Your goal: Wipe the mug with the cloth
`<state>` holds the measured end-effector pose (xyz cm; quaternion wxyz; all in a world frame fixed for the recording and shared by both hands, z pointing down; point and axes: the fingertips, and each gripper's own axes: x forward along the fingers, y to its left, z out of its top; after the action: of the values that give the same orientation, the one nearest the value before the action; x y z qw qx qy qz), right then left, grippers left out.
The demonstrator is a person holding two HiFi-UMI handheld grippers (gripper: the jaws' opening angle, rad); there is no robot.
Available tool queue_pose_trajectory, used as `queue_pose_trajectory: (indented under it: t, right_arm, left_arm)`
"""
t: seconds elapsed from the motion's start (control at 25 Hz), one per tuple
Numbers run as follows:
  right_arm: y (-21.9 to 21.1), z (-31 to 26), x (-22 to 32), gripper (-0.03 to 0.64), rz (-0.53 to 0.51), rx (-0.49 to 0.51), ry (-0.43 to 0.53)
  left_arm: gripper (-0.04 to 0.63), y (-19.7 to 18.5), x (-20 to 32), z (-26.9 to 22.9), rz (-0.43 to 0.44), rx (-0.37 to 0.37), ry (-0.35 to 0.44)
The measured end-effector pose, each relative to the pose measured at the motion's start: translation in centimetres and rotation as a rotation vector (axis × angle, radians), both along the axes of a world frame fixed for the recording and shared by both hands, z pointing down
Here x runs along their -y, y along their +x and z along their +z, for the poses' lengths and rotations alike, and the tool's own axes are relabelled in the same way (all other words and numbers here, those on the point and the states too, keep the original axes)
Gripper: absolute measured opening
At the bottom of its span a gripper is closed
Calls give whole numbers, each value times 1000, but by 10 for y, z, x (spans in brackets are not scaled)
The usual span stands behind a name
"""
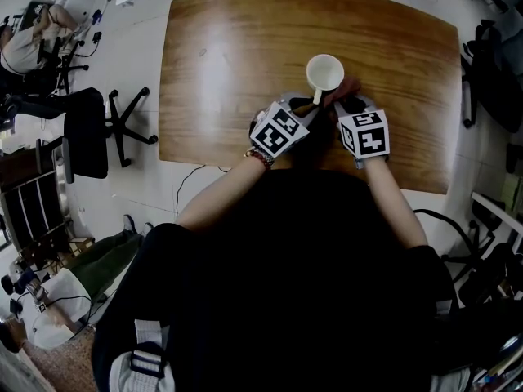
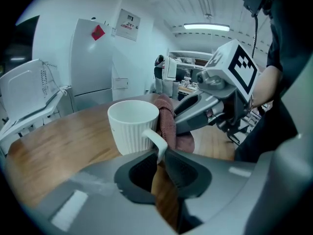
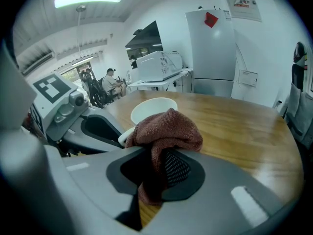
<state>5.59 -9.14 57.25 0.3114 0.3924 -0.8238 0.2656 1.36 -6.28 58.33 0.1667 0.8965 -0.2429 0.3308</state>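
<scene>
A white ribbed mug [image 1: 324, 73] stands upright on the wooden table [image 1: 229, 64], near its front edge. My left gripper [image 1: 304, 109] reaches in from the near left and is shut on the mug's handle [image 2: 157, 142]. My right gripper [image 1: 339, 104] is shut on a reddish-brown cloth [image 3: 166, 129], which bunches over the jaws and hangs down between them. The cloth [image 2: 168, 121] rests against the mug's right side, next to the handle. In the right gripper view the mug [image 3: 152, 109] shows just behind the cloth, its lower part hidden.
The table's front edge lies right under both grippers. A black office chair [image 1: 90, 129] stands left of the table and a person sits at the far upper left [image 1: 24, 43]. Dark bags [image 1: 494, 72] are beside the table's right edge.
</scene>
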Motion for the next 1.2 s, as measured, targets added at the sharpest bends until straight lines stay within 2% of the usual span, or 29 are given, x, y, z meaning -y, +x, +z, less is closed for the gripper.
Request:
queue_pose_trajectory:
  t: [0.4, 0.56, 0.72, 0.84, 1.2]
  right_arm:
    - [0, 29, -1, 64, -36, -52, -47]
    - [0, 16, -2, 63, -62, -11, -28]
    - [1, -8, -8, 63, -103, 47, 41]
    - [0, -13, -12, 63, -146, 24, 79]
    - [-10, 4, -9, 60, -240, -81, 106]
  left_arm:
    - [57, 11, -1, 0, 46, -17, 1]
    - [54, 16, 1, -1, 62, -25, -3]
    - [52, 23, 2, -2, 80, -34, -2]
    - [51, 26, 2, -2, 96, -30, -3]
    - [51, 24, 3, -2, 97, -45, -1]
